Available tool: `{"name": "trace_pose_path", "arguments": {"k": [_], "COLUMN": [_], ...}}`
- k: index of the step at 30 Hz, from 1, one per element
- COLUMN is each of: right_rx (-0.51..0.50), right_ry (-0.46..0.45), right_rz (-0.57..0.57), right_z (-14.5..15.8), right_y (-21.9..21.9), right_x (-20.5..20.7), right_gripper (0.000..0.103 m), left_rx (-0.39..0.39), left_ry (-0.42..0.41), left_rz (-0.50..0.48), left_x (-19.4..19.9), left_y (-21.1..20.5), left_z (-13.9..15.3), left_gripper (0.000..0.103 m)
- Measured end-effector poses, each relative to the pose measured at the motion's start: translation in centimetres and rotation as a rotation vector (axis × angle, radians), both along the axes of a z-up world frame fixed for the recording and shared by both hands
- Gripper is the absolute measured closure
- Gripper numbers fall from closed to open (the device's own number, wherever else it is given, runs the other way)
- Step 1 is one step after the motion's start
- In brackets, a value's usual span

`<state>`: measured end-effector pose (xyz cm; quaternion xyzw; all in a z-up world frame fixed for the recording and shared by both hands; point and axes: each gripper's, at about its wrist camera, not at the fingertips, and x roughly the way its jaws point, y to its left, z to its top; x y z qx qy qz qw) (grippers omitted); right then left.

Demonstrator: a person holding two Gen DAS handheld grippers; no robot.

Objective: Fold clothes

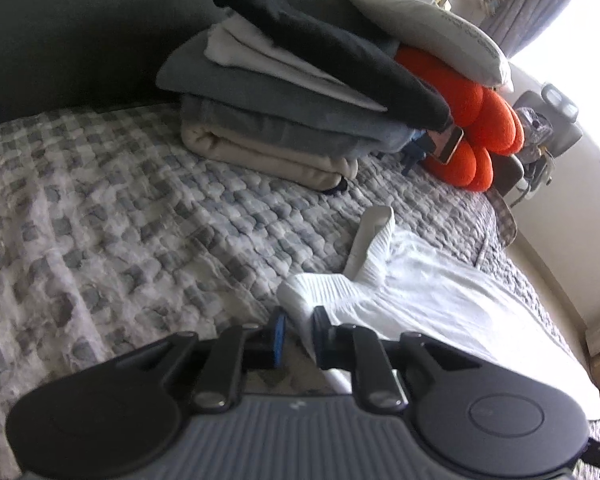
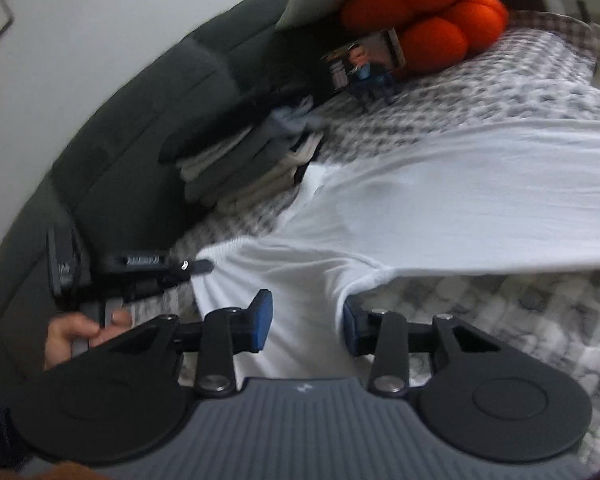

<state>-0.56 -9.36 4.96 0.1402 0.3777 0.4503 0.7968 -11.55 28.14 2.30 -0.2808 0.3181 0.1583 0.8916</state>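
Note:
A white garment (image 1: pixel 440 300) lies spread over the checked quilt (image 1: pixel 120 220), its ribbed edge bunched toward me. My left gripper (image 1: pixel 299 328) is shut on that bunched edge, and white cloth fills the narrow gap between its blue pads. In the right wrist view the same garment (image 2: pixel 440 184) stretches away to the right. My right gripper (image 2: pixel 306 324) is open, with a hemmed part of the cloth lying loosely between its wide-set pads. The left gripper (image 2: pixel 200 266) shows at the left, its tip on the garment's corner, held by a hand (image 2: pixel 72 336).
A stack of folded clothes (image 1: pixel 280 112) stands against the dark grey headboard (image 1: pixel 60 40). Beside it are an orange plush cushion (image 1: pixel 480 128), a pale pillow (image 1: pixel 440 36) and a phone (image 1: pixel 446 146). The bed's far edge borders a wall and a bright window.

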Motion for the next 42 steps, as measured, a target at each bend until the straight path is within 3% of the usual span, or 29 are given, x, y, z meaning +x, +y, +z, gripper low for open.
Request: {"name": "trace_pose_path", "arguments": {"k": [4,5,11,17,25,31,36,39,42], "right_rx": [-0.166,-0.186,-0.254,-0.24,-0.221,-0.269,-0.244,-0.251,-0.245], "right_ry": [0.0,-0.017,-0.12,-0.169,-0.199,-0.247,-0.237,-0.251,-0.246], "right_rz": [-0.117,-0.131,-0.187,-0.262,-0.267,-0.302,-0.295,-0.278,-0.274], "right_z": [-1.1,-1.3,-0.8,-0.3,-0.3,-0.1,-0.3,-0.5,-0.6], "right_y": [0.1,0.0,-1.3,-3.6,-4.5,-5.5,-5.2,-4.5,-4.5], "right_x": [1.5,1.5,-0.2,-1.9,-4.9,-6.3,-6.2,-6.6,-7.0], "right_gripper": [0.065,0.07,0.065,0.065,0.064,0.063,0.063,0.063,0.063], "left_rx": [-0.002,0.003,-0.005,-0.039,-0.074,-0.034,0.05,0.051,0.078], "left_ry": [0.065,0.074,0.067,0.082,0.07,0.039,0.054,0.047,0.032], "left_rz": [-0.003,-0.003,-0.001,-0.005,0.025,0.062,-0.081,-0.15,-0.237], "left_x": [0.8,0.8,0.4,-0.4,-0.5,0.4,5.2,8.3,11.4], "left_y": [-0.2,-0.2,0.3,0.8,2.1,2.9,0.9,-0.1,-0.9], "left_z": [-0.7,-0.8,0.1,0.1,0.7,2.6,3.3,2.8,2.5], "left_gripper": [0.088,0.085,0.082,0.082,0.077,0.076,0.069,0.068,0.06]}}
